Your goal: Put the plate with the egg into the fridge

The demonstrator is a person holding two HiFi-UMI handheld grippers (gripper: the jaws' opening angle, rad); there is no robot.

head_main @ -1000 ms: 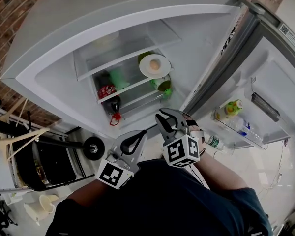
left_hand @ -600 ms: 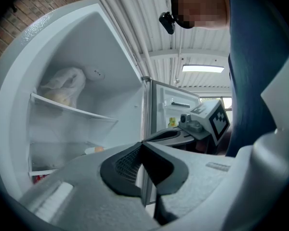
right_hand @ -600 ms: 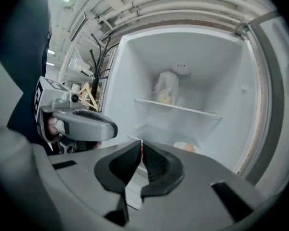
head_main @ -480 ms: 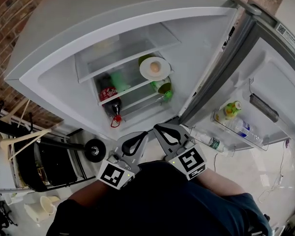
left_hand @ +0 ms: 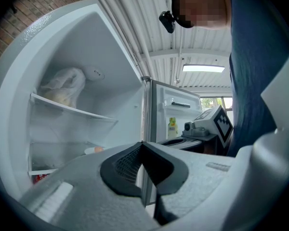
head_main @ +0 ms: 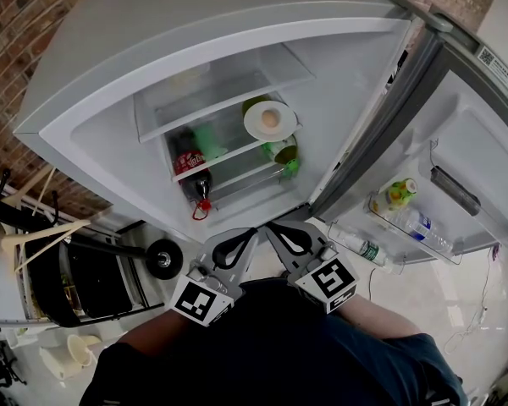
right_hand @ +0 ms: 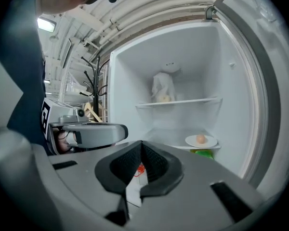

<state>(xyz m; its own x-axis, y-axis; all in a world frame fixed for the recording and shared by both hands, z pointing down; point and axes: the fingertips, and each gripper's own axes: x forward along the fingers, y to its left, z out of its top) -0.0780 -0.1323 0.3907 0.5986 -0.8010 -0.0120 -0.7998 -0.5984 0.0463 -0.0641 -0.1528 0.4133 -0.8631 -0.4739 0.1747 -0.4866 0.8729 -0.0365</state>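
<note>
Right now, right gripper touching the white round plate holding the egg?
Apart: head view shows right gripper low, white round plate far off on a fridge shelf.

The white fridge [head_main: 356,83] had its white door [head_main: 483,117] swung wide to my right, so its mouth lay open before me. On the middle glass shelf [head_main: 220,156], the round white plate with a brown egg [head_main: 254,125] took the right end, with room to its left. Below, a red-labelled dark cola bottle [head_main: 186,166] and a green plastic bottle [head_main: 284,152] crowded the space.
</note>
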